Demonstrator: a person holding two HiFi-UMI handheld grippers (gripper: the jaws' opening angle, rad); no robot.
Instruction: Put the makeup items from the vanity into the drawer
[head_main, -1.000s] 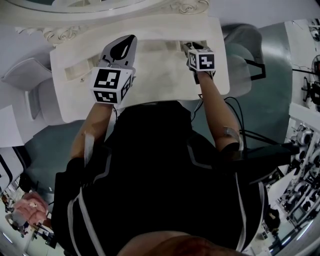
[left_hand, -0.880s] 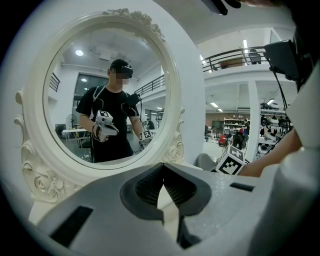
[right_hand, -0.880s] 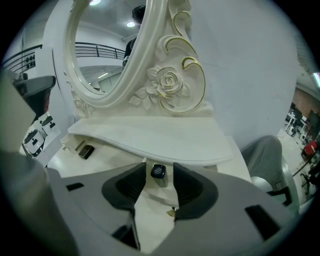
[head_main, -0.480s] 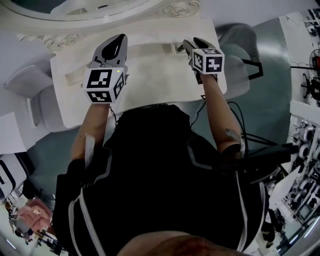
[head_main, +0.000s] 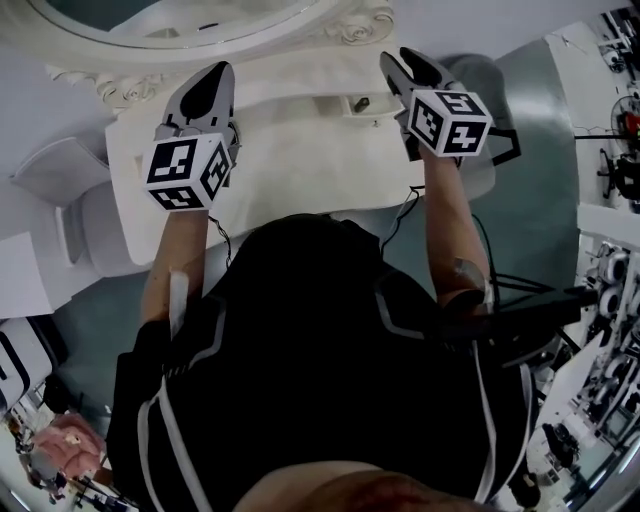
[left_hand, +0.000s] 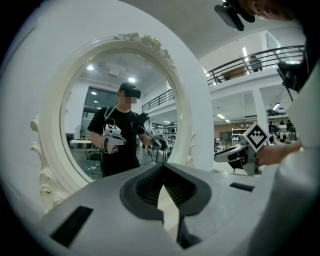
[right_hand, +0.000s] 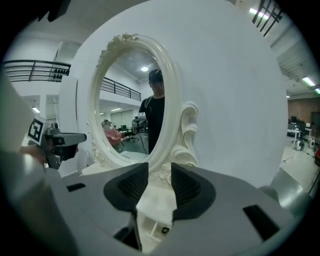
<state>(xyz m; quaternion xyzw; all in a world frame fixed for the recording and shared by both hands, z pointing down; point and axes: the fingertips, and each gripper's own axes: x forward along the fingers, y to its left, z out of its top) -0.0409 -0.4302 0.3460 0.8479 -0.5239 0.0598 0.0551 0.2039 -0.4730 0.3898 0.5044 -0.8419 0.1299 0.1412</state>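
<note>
No makeup item shows in any view. My left gripper (head_main: 214, 72) hovers over the left of the white vanity top (head_main: 300, 165), pointing at the oval mirror (left_hand: 120, 115). Its tips (left_hand: 163, 168) meet with nothing between them. My right gripper (head_main: 398, 60) is raised over the right back corner; its jaws (right_hand: 160, 172) stand apart, closing, with nothing between them. Below and just left of it sits a small white drawer front with a dark knob (head_main: 353, 103), also seen under the right jaws as the drawer (right_hand: 159, 227).
The carved mirror frame (right_hand: 182, 130) rises right behind both grippers. A grey chair (head_main: 60, 175) stands left of the vanity and another seat (head_main: 485, 85) to its right. Cables (head_main: 470, 225) hang off the right arm. The person's black torso hides the vanity's front edge.
Both grippers have lifted and moved back toward the mirror and apart. The right one has left the small drawer and gone up to the right.
</note>
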